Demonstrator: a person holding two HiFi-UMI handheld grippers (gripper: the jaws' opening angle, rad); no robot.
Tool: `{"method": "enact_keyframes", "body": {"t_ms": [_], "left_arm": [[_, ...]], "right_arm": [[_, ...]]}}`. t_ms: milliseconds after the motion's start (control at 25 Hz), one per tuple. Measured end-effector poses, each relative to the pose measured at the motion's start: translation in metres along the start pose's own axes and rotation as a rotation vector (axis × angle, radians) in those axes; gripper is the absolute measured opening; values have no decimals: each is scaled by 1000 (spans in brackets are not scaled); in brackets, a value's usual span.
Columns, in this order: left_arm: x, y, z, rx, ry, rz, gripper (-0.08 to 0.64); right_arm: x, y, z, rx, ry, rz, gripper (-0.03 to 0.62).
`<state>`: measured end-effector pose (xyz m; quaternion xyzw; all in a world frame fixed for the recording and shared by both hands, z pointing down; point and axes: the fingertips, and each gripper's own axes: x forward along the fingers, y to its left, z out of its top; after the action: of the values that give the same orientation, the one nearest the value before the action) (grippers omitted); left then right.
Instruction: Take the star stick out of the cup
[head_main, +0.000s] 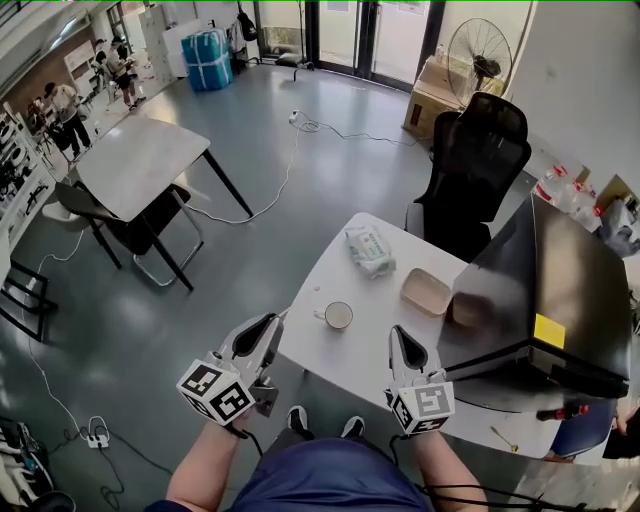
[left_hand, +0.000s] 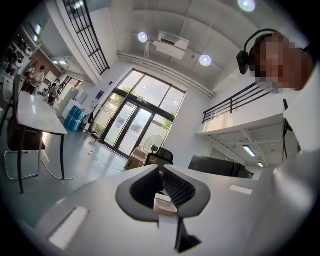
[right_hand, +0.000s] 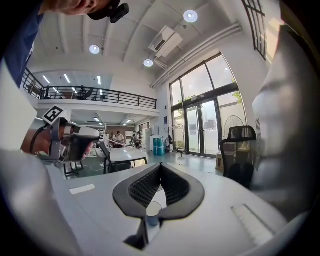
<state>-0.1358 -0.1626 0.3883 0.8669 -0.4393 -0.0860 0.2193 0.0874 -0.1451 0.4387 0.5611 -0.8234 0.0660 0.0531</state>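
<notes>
The left gripper (head_main: 268, 325) has its jaws pressed together with nothing between them, and it hangs off the near left corner of the white table (head_main: 330, 280). The right gripper (head_main: 400, 335) is also closed and empty, held over the table's near edge. Between them, slightly farther out, stands the white handled cup (head_main: 338, 315), close to the table's near left edge with its handle pointing left. The star stick should be in this cup, but I cannot make it out; only a pale brownish mouth shows.

Farther off lie a pale green soft packet (head_main: 370, 250) and a tan shallow tray (head_main: 427, 291), with a large black box (head_main: 560, 290) to the right.

The main risk is the cup itself. It looks light and sits near the edge, so a sideways pull on the stick, or a closed jaw knocking the rim, could tip it or push it off. Neither gripper is bracing it. A thin stick may also slip from the pads if pinched too near its tip.
</notes>
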Motion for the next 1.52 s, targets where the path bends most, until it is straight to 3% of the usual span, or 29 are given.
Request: {"method": "enact_keyframes", "body": {"t_ms": [200,400,760,1200,1520], "left_arm": [[-11,3,18,-35,-49,-29,28],[-21,12,28,-199,-106,-84,28],[-18,28,31,-347,-153,-104,28],[-23,36,28,-374,-149,-91,28],[-25,54,19,-369,-140,-51,28]], "right_arm": [[10,4,6,13,-17,9,6],[16,6,7,15,-12,10,7],[18,-2,6,20,-7,-7,7],[14,-6,5,38,0,-29,7],[13,-1,12,-2,0,-20,7]]}}
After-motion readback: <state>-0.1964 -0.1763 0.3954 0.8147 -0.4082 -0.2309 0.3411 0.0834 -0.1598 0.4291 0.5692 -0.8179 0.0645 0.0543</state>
